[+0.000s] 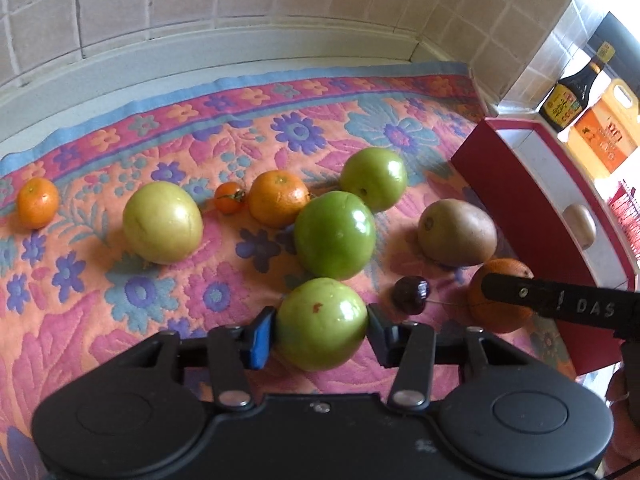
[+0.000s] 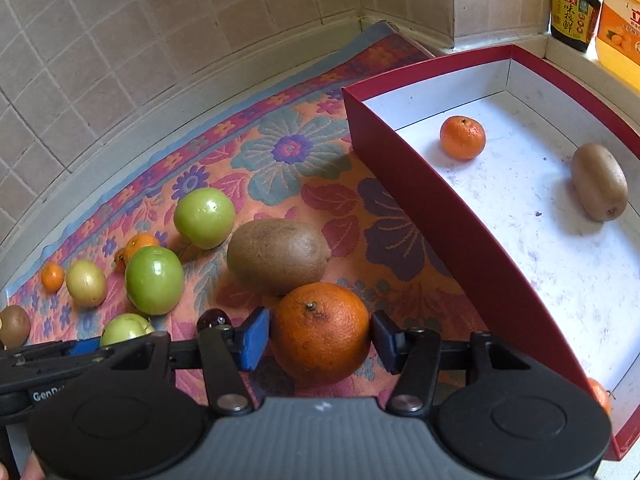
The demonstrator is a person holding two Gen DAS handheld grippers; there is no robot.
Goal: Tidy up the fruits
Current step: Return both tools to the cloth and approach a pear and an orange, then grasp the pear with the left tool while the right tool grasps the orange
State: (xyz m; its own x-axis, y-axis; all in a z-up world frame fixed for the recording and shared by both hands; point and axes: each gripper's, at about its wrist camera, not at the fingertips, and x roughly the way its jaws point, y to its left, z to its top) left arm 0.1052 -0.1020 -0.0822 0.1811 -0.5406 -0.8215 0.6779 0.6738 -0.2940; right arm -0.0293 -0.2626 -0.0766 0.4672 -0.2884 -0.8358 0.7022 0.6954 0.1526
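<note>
Left gripper (image 1: 322,334): closed on a green apple (image 1: 320,320), one pad pressed to each side, apple resting on the flowered cloth (image 1: 120,300) at the near edge of the spread of fruit.

Right gripper (image 2: 320,336): closed on a large orange (image 2: 320,344), pads against both flanks, stem end up, orange sitting on the cloth just beside the near wall of the red box (image 2: 440,220).

Between the two held fruits, a dark cherry (image 1: 411,294) on the cloth. Just behind the orange, a big kiwi (image 2: 278,256), touching or nearly touching it.

Farther back on the cloth: two more green apples (image 1: 335,235) (image 1: 374,178) close together, a mandarin (image 1: 279,198) against the nearer one, a tiny orange fruit (image 1: 229,197) next to that, a yellowish round fruit (image 1: 162,222), and a small mandarin (image 1: 38,203) well apart at the far left.

Inside the box, on its white floor: a little mandarin (image 2: 463,137) near the back corner and a second kiwi (image 2: 599,182) by the right wall, well apart.

Behind the box, on the ledge: a dark sauce bottle (image 2: 574,4) beside an orange jug (image 2: 620,24).
</note>
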